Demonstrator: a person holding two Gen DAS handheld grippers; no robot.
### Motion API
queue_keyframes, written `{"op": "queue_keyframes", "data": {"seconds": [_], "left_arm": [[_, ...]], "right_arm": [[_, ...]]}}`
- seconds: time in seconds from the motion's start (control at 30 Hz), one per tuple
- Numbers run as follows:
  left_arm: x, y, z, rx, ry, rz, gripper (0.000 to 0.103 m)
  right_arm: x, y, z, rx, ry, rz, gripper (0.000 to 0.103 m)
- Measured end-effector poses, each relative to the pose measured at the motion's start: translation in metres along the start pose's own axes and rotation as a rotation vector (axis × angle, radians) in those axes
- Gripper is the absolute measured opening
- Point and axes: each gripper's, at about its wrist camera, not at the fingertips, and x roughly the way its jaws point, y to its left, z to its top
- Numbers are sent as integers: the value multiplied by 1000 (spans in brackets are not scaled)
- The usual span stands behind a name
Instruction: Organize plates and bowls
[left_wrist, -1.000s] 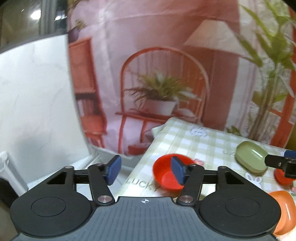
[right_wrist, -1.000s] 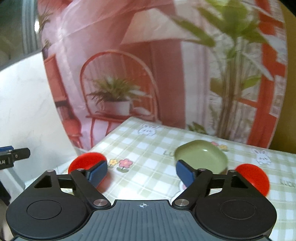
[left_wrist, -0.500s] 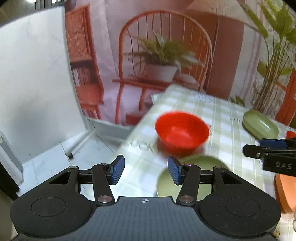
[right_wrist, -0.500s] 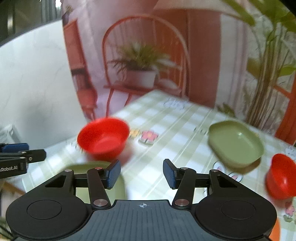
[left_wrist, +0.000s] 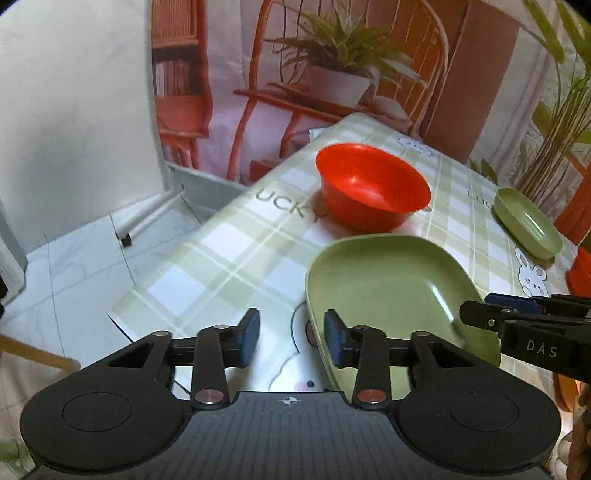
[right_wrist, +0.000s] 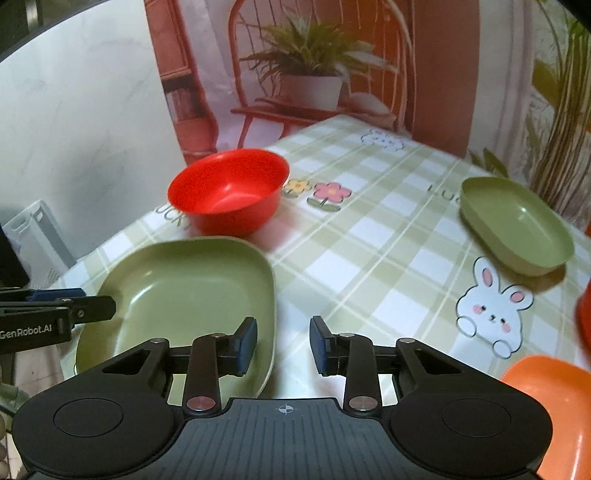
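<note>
Green-checked tablecloth (right_wrist: 373, 236), chair-and-plant backdrop (right_wrist: 314, 74)

two green dishes on the bench: a large one (right_wrist: 184, 295) at lower left of the right wrist view, a smaller one (right_wrist: 517, 225) at the right edge. same two in the left wrist view, large (left_wrist: 388, 288) at centre, small (left_wrist: 528, 221) at right.

one whole red bowl (right_wrist: 229, 192) at upper left; a second red piece (right_wrist: 583, 314) cut off at the right edge, kind unclear.

one orange dish (right_wrist: 546, 402) at lower right, partly out of frame.

two grippers: left gripper (left_wrist: 291, 338) and right gripper (right_wrist: 282, 345), each with two blue-padded jaws standing apart.
</note>
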Motion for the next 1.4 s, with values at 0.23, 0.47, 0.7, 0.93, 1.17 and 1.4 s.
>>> {"op": "queue_keyframes", "data": {"seconds": [0.23, 0.47, 0.7, 0.93, 1.17, 1.4], "left_arm": [[-2, -9, -4, 32, -5, -14, 18], [-4, -11, -7, 26, -12, -24, 8], [-8, -16, 1, 47, -15, -24, 8], [-12, -37, 19, 98, -50, -62, 8], [-18, -79, 36, 187, -105, -116, 8], [-23, -119, 43, 224, -127, -189, 8]], "right_arm": [[-2, 1, -4, 7, 3, 25, 6], [-7, 1, -7, 21, 6, 46, 5], [-20, -4, -5, 55, -14, 45, 5], [-39, -25, 1, 125, -51, 11, 5], [-66, -60, 3, 199, -115, -42, 5], [-94, -99, 3, 246, -172, -101, 5]]}}
